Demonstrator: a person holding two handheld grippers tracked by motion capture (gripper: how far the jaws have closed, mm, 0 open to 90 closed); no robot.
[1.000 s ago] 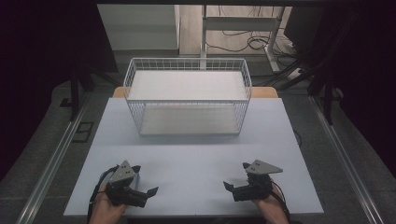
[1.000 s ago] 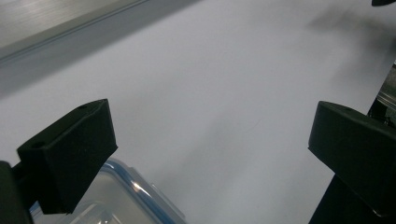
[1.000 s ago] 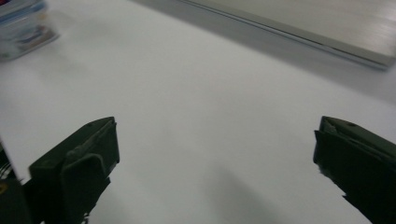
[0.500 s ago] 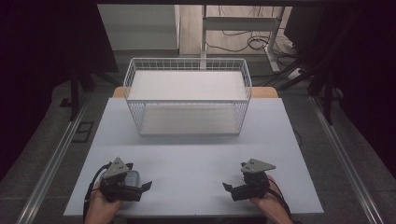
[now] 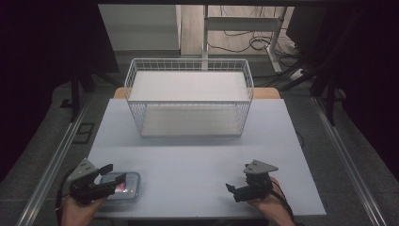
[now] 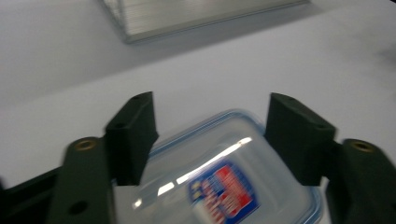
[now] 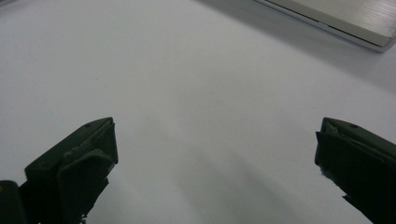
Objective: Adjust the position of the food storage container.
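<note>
Lower left of frame: left gripper (image 5: 107,177), jaws wide astride a clear lidded container (image 5: 123,186) w/o touching, should centre & close squarely; right gripper (image 5: 236,190) idles wide, lower right.

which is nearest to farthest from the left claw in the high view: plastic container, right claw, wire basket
1. Plastic container: at the table's near left edge, between the jaws of the left claw.
2. Right claw: across the table's near edge, to the right.
3. Wire basket: at the table's far middle.
</note>
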